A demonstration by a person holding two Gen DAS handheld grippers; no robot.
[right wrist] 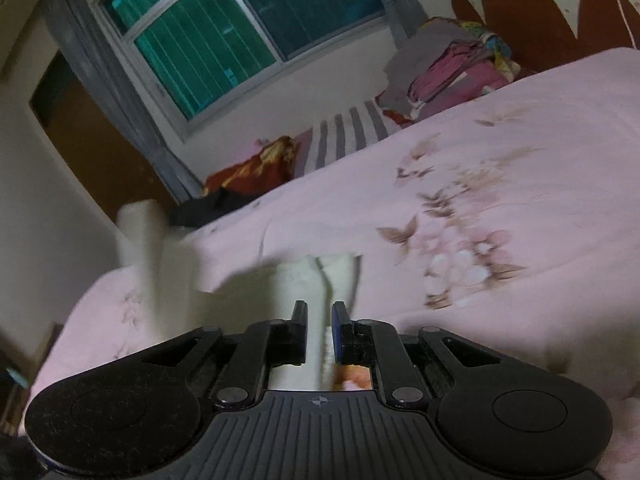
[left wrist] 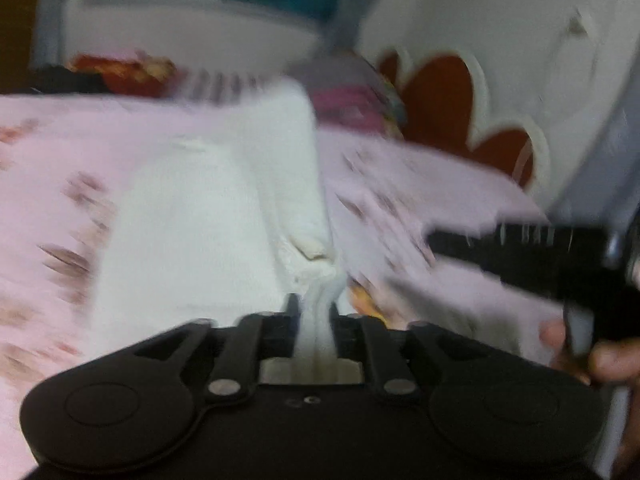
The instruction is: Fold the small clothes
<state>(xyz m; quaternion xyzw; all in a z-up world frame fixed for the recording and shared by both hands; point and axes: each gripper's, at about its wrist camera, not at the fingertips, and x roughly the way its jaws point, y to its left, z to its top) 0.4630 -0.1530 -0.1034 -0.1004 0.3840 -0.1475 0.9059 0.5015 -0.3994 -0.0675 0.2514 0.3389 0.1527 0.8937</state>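
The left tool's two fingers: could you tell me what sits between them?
White cloth, bunched between the left tool fingers, clear in the left wrist view.

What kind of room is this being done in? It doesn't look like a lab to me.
Most likely a home bedroom. The work happens on a bed with a pink flowered bedspread, a curtained window sits in the wall behind it, and a heap of other clothes lies at the bed's far side.
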